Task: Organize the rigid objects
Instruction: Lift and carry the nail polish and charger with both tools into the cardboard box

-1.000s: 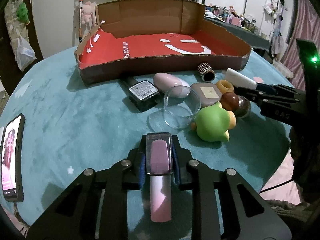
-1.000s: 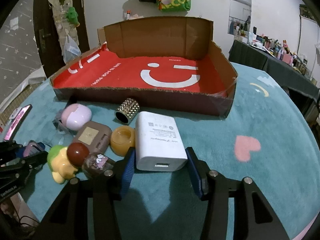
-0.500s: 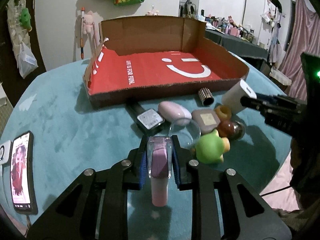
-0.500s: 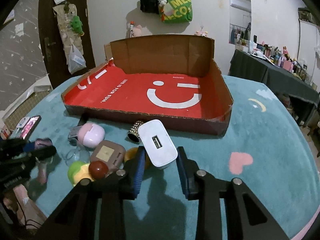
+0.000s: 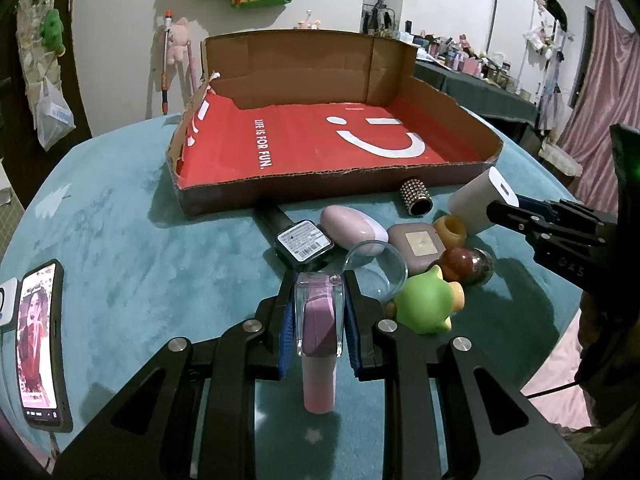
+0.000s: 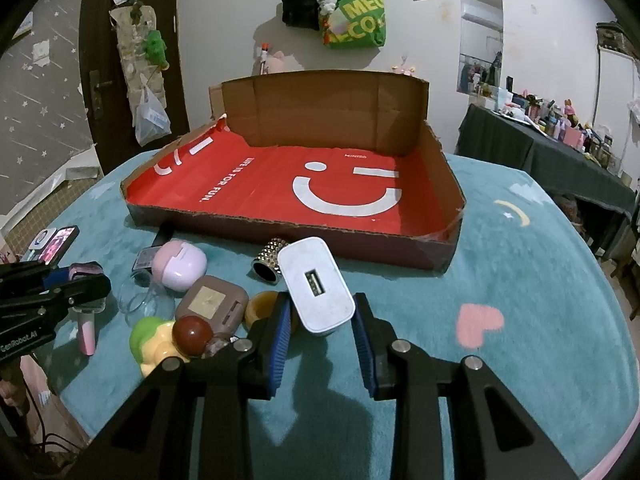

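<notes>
Left gripper [image 5: 319, 312] is clamped w/ both blue-padded jaws on a pink tube with a clear purple cap [image 5: 319, 344], held upright above the teal plush tablecloth [image 5: 140, 248]; the cap sits between the pads, the pink body hangs below. Right gripper [image 6: 320, 320] has its jaws closed against the sides of a white rectangular USB charger block [image 6: 316, 286], tilted w/ the USB port facing the right wrist cam, lifted over the cloth just in front of the box.

Shallow cardboard box with a red smiley-print floor [image 5: 320, 148] sits at the far side of the table; nothing inside it in either view. Btwn the box's front wall and the grippers lies a cluster of small items: black smartwatch with a barcode sticker [image 5: 304, 240] by the front wall, pale pink egg-shaped case [image 5: 354, 228] just beside it, clear glass dome [image 5: 376, 268] touching the case, taupe square compact [image 5: 416, 244], amber ring-shaped jar [image 5: 450, 230], studded metallic cylinder with a black opening [image 5: 416, 198] near the box wall, dark red glossy ball [image 5: 456, 262] w/ a dark jar behind it, green and yellow rubber toy [image 5: 426, 304] nearest the left gripper.

Smartphone with a lit screen [image 5: 38, 344] lies well apart at the left edge of the cloth. Green bag [image 6: 356, 16] hangs on the wall behind.
</notes>
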`<action>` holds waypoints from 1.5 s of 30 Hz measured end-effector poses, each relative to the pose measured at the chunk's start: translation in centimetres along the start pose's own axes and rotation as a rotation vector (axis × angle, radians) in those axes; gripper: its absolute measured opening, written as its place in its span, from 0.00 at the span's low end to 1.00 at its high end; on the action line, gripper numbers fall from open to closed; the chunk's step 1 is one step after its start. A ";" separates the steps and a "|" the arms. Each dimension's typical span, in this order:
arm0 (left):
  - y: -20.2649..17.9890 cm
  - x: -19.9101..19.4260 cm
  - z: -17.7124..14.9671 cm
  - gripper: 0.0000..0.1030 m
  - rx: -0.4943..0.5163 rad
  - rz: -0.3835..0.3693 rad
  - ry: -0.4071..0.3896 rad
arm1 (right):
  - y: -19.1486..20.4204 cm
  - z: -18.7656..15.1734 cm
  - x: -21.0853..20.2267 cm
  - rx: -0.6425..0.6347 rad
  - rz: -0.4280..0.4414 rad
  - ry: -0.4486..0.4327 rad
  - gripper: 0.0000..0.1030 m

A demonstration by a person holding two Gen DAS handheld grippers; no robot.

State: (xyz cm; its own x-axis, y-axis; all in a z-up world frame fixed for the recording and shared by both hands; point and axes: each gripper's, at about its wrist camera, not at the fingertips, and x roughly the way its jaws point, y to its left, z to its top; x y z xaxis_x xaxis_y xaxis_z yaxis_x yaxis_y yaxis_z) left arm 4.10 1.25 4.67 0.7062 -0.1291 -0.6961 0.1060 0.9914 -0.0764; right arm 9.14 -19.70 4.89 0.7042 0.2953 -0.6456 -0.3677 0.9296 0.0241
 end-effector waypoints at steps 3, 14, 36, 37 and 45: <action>0.1 -0.2 0.5 0.19 0.002 0.002 -0.007 | -0.1 0.3 -0.3 0.006 0.009 -0.015 0.31; 0.4 0.2 2.4 0.19 0.006 0.002 -0.020 | 0.4 1.7 -1.5 -0.018 0.017 -0.061 0.27; 1.0 2.7 9.5 0.19 0.012 -0.038 -0.014 | 1.0 7.4 -1.2 -0.076 0.014 -0.089 0.27; 1.1 3.1 10.0 0.19 0.010 -0.035 -0.011 | 0.9 7.8 -0.9 -0.073 0.016 -0.085 0.27; 1.7 6.7 13.0 0.19 -0.012 -0.034 0.039 | -0.3 10.0 2.1 -0.042 0.030 -0.030 0.27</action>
State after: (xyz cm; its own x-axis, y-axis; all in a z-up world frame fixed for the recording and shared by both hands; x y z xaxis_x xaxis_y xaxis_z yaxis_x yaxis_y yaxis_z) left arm 18.09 1.80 9.14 0.6746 -0.1617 -0.7203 0.1209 0.9867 -0.1083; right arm 16.81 -17.20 11.16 0.7104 0.3299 -0.6217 -0.4134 0.9105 0.0108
